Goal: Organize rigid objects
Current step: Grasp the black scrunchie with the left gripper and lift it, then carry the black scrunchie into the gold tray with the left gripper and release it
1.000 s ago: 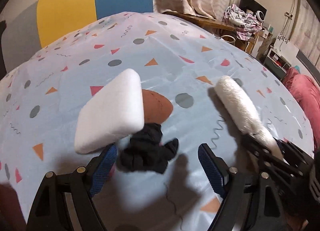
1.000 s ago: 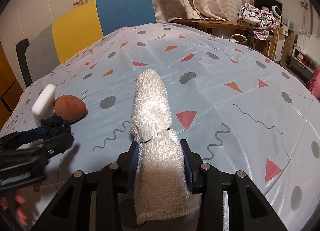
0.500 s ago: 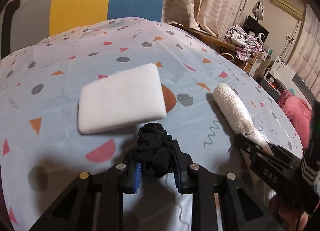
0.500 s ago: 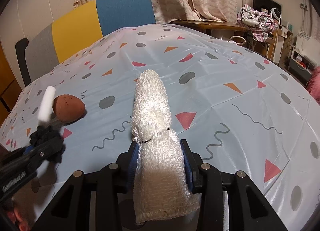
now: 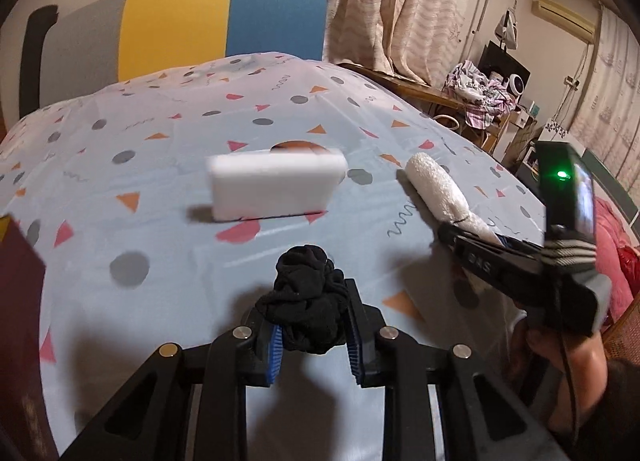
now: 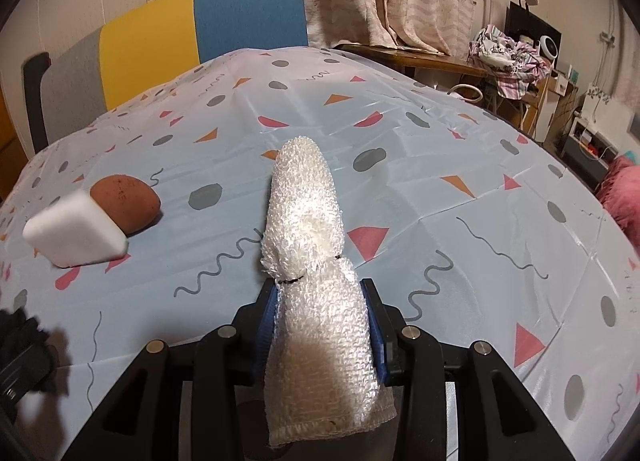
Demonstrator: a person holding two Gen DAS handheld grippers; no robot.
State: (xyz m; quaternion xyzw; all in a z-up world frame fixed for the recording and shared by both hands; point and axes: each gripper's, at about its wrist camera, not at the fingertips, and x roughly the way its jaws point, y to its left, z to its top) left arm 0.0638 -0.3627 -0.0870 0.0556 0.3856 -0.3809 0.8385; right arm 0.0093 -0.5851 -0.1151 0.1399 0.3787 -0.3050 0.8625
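My left gripper [image 5: 312, 325] is shut on a crumpled black cloth [image 5: 308, 301], held above the patterned tablecloth [image 5: 160, 229]. Beyond it a white foam block [image 5: 276, 185] lies on the table, with a brown rounded object [image 5: 298, 146] mostly hidden behind it. In the right wrist view the same white block [image 6: 76, 233] leans against the brown object [image 6: 128, 201] at the left. My right gripper [image 6: 320, 321] is shut on a rolled white towel [image 6: 308, 245] that sticks forward past the fingers; the towel [image 5: 436, 189] also shows at the right of the left wrist view.
A chair [image 6: 192, 33] with grey, yellow and blue panels stands at the table's far edge. Curtains hang behind. A wooden side table [image 6: 404, 57] with a heap of clothes [image 6: 508, 57] sits at the back right. A dark red object [image 5: 16, 301] borders the left edge.
My left gripper closed on the black cloth and drew back with it, away from the white block, which has dropped flat onto the table. The right gripper and its towel stayed put.
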